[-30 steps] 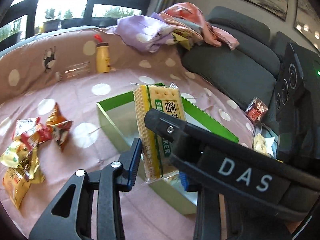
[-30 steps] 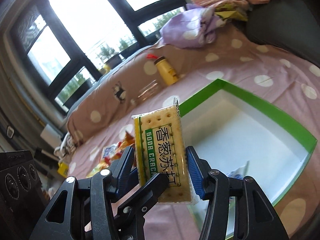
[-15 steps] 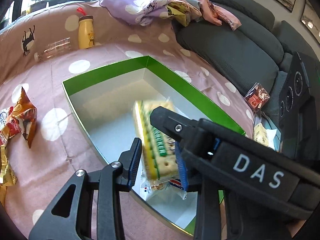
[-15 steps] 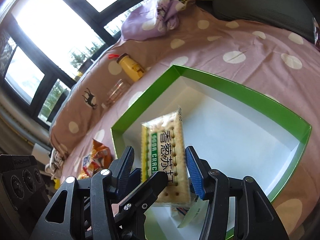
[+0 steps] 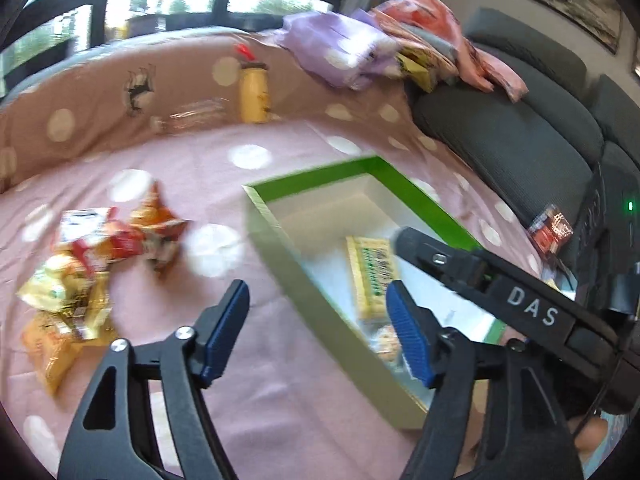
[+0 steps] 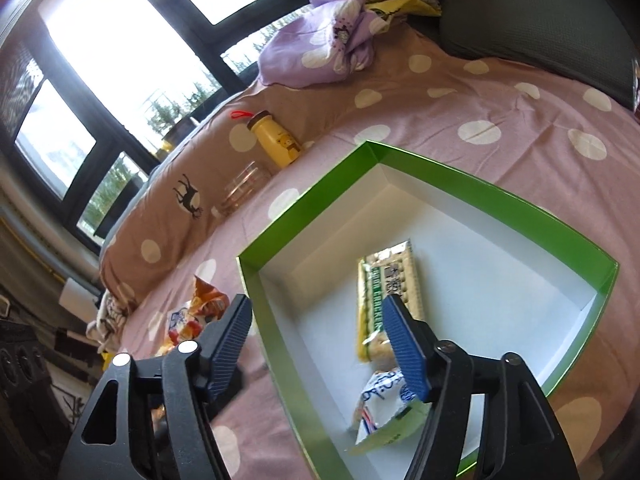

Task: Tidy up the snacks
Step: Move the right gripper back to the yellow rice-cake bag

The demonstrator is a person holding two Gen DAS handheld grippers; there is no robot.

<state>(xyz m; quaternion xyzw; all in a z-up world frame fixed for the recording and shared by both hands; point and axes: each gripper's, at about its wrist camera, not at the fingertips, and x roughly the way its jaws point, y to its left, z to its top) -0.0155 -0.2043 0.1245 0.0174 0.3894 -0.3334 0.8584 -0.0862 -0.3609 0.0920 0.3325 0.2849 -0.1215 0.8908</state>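
A pack of soda crackers [image 6: 390, 280] with a green label lies flat on the white floor of the green-rimmed box [image 6: 304, 200], touched by neither gripper. In front of it lies a white and blue packet [image 6: 384, 396]. My right gripper [image 6: 316, 344] hangs over the box's near left corner, its jaws opening with nothing between them. My left gripper [image 5: 316, 332] stands over the near wall of the box [image 5: 416, 196], jaws opening, also with nothing between them. The cracker pack [image 5: 372, 272] shows beyond its right pad. A finger [image 5: 424, 248] of the right gripper reaches in from the right.
A pile of loose snack packets [image 5: 88, 264] lies on the pink dotted cover left of the box. A yellow bottle [image 6: 276, 140] and a glass jar [image 6: 244, 188] stand at the back. Crumpled clothes [image 6: 332, 48] and a dark sofa [image 5: 500, 136] lie to the right.
Both grippers held the cracker pack upright over the box, lowered it and let go. It now lies flat inside. Both sets of jaws have opened, and the left gripper has drawn back leftward.
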